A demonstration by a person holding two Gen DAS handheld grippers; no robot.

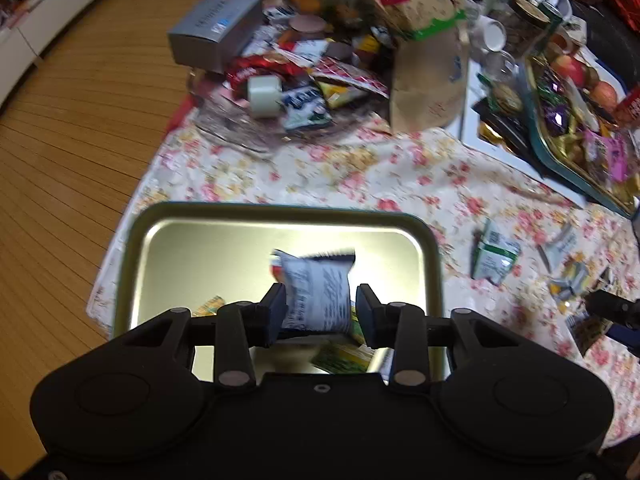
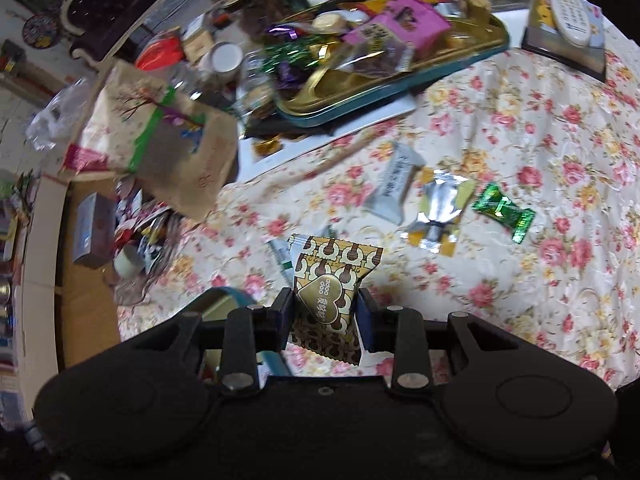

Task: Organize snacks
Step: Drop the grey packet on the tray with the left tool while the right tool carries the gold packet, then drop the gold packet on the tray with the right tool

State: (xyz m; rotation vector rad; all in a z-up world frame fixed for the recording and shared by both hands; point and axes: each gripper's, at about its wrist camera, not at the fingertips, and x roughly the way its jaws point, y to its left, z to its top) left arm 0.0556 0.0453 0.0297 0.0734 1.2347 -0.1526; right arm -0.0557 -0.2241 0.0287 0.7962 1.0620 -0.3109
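Left wrist view: the left gripper (image 1: 321,307) hangs over a metal tin (image 1: 280,220) on the floral surface (image 1: 360,176), its jaws fairly wide around a white packet (image 1: 316,292); the print is too blurred to read, and whether the pads press it I cannot tell. A few wrappers (image 1: 344,356) lie in the tin. In the right wrist view, the right gripper (image 2: 325,312) has its jaws closed on a gold-and-brown sachet (image 2: 334,280) with a heart label; its writing is unclear. Loose candies (image 2: 502,210) lie beyond.
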